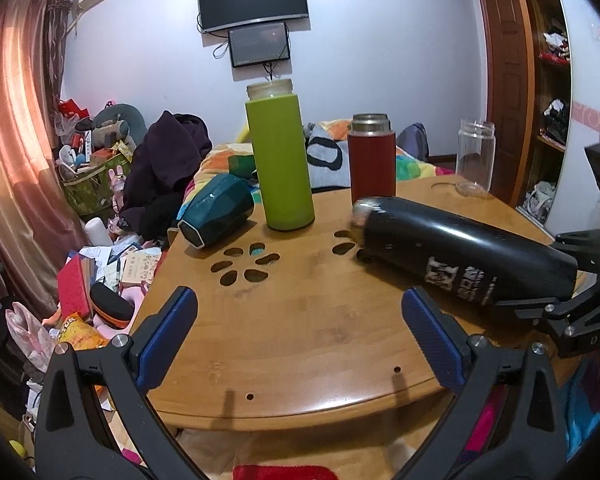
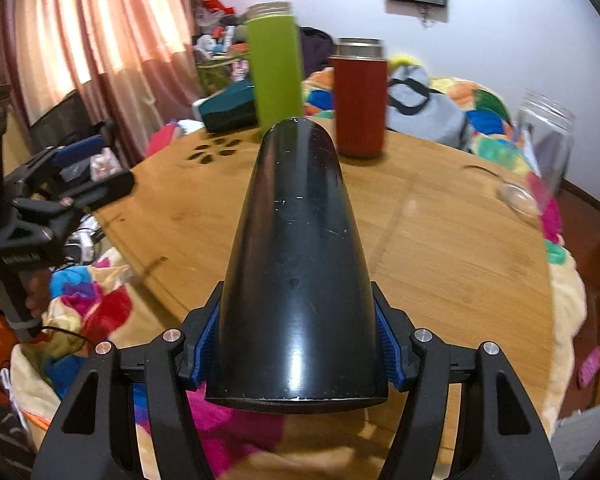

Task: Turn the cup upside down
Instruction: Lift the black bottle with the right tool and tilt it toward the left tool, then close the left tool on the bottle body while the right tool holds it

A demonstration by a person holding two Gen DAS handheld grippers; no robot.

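A black cup [image 1: 460, 248], a tall flask with white lettering, is held horizontally above the wooden table [image 1: 300, 340]. My right gripper [image 2: 296, 344] is shut on its base end, blue pads on both sides; the cup [image 2: 296, 240] points away from the camera toward the other bottles. In the left wrist view the right gripper [image 1: 580, 304] shows at the right edge. My left gripper [image 1: 300, 328] is open and empty, low over the table's near edge. It also shows at the left in the right wrist view [image 2: 76, 160].
A green bottle [image 1: 280, 160], a red flask [image 1: 372, 160] and a clear jar [image 1: 476, 156] stand upright at the table's far side. A teal cup [image 1: 216, 210] lies on its side at the far left. A clear lid [image 1: 466, 188] lies near the jar. Clutter covers the floor at left.
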